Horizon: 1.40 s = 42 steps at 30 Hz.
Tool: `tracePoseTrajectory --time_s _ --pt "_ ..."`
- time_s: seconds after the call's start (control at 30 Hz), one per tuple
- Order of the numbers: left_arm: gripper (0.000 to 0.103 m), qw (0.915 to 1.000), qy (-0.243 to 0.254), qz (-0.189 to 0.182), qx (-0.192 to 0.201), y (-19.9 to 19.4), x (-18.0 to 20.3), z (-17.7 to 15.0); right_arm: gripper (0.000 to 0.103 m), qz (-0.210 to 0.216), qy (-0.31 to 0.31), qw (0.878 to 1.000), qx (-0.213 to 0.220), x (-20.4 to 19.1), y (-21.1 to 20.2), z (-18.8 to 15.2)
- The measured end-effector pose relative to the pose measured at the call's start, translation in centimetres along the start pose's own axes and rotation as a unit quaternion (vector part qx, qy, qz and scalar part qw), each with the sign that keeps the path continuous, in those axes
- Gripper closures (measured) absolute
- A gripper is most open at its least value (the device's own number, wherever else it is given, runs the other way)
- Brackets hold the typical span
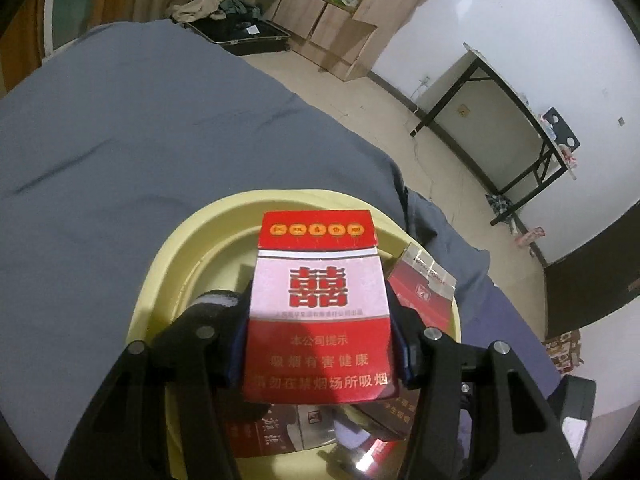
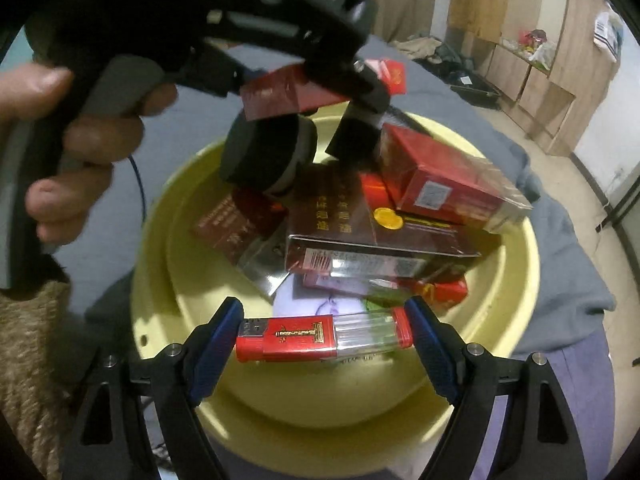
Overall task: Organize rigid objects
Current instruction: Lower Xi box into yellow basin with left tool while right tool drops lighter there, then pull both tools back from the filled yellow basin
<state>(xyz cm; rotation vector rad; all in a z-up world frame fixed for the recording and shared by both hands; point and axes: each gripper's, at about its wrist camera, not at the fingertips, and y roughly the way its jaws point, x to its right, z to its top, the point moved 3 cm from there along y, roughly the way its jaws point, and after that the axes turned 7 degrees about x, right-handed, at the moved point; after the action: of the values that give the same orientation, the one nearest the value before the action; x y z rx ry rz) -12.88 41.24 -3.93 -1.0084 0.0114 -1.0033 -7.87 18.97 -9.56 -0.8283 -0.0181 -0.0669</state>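
Observation:
My left gripper is shut on a red and white cigarette pack and holds it upright over a pale yellow basin. In the right wrist view the left gripper hangs over the same basin with the pack in it. My right gripper is shut on a red lighter, held sideways above the basin's near rim. Several red and dark cigarette packs lie piled in the basin.
The basin sits on a bed with a grey sheet. A black folding table stands by the white wall at right. An open suitcase and wooden cabinets are at the back.

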Motion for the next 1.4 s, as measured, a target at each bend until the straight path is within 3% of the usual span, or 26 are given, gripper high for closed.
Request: tracePoseTrajectory --time_s 0.03,0.1,0.17,0.37,0.53,0.6,0.73,0.77,0.8,0.87,0.9,1.0,1.17,1.23,1.33,1.4 --pt "0.043 1.0000 0.000 0.002 0.001 0.0 0.0 0.1 0.020 0.000 -0.002 1.000 0.003 0.0 0.2 0.1" --pt "0.025 1.0000 -0.006 0.003 0.004 -0.2 -0.1 0.4 0.019 0.003 -0.008 1.000 0.012 -0.3 0.1 0.2" --pt "0.002 0.9997 -0.015 0.011 0.019 -0.9 -0.1 0.7 0.000 0.009 -0.010 1.000 0.022 -0.6 -0.1 0.2" --pt "0.000 0.9970 -0.013 0.018 0.075 -3.9 3.4 1.9 0.000 0.015 -0.022 0.997 0.071 -0.6 -2.8 0.0" --pt "0.000 0.9923 0.046 0.034 0.110 -6.3 9.7 2.0 0.000 -0.022 -0.016 0.994 0.102 2.5 -8.0 -3.1" --pt "0.000 0.9880 0.082 0.025 0.129 -7.0 13.1 1.7 0.000 -0.016 0.015 0.991 0.130 5.7 -9.2 -5.8" --pt "0.000 0.9798 0.120 -0.022 0.158 -7.5 19.9 0.5 0.000 -0.003 0.039 0.988 0.150 8.9 -7.6 -8.8" --pt "0.000 0.9772 0.132 -0.041 0.161 -7.7 21.3 -0.2 0.000 0.003 0.089 0.988 0.124 10.9 -5.5 -10.0" --pt "0.000 0.9763 0.141 -0.036 0.161 -7.9 22.0 -0.9 0.000 0.030 0.124 0.986 0.103 12.0 -4.9 -10.1" --pt "0.000 0.9674 0.170 -0.010 0.187 -9.7 22.9 -2.8 0.000 0.043 0.164 0.977 0.129 13.2 -5.4 -10.6" --pt "0.000 0.9643 0.183 -0.009 0.191 -10.7 22.8 -3.7 0.000 0.056 0.169 0.975 0.135 13.4 -5.5 -10.8" --pt "0.000 0.9689 0.168 0.004 0.182 -14.5 19.6 -6.4 0.000 0.072 0.166 0.974 0.137 13.3 -5.6 -10.7" --pt "0.000 0.9630 0.189 0.127 0.143 -22.3 12.8 -11.0 0.000 0.056 0.130 0.983 0.118 12.0 -5.0 -10.7" --pt "0.000 0.9568 0.212 0.144 0.137 -22.3 11.2 -12.9 0.000 0.056 0.114 0.986 0.109 11.8 -4.7 -10.5" --pt "0.000 0.9430 0.254 0.155 0.148 -18.7 9.1 -16.3 0.000 0.034 0.054 0.994 0.093 10.4 -5.3 -10.4" --pt "0.000 0.9438 0.265 0.138 0.142 -15.1 6.9 -18.0 0.000 0.033 0.029 0.995 0.088 9.9 -5.6 -10.7"
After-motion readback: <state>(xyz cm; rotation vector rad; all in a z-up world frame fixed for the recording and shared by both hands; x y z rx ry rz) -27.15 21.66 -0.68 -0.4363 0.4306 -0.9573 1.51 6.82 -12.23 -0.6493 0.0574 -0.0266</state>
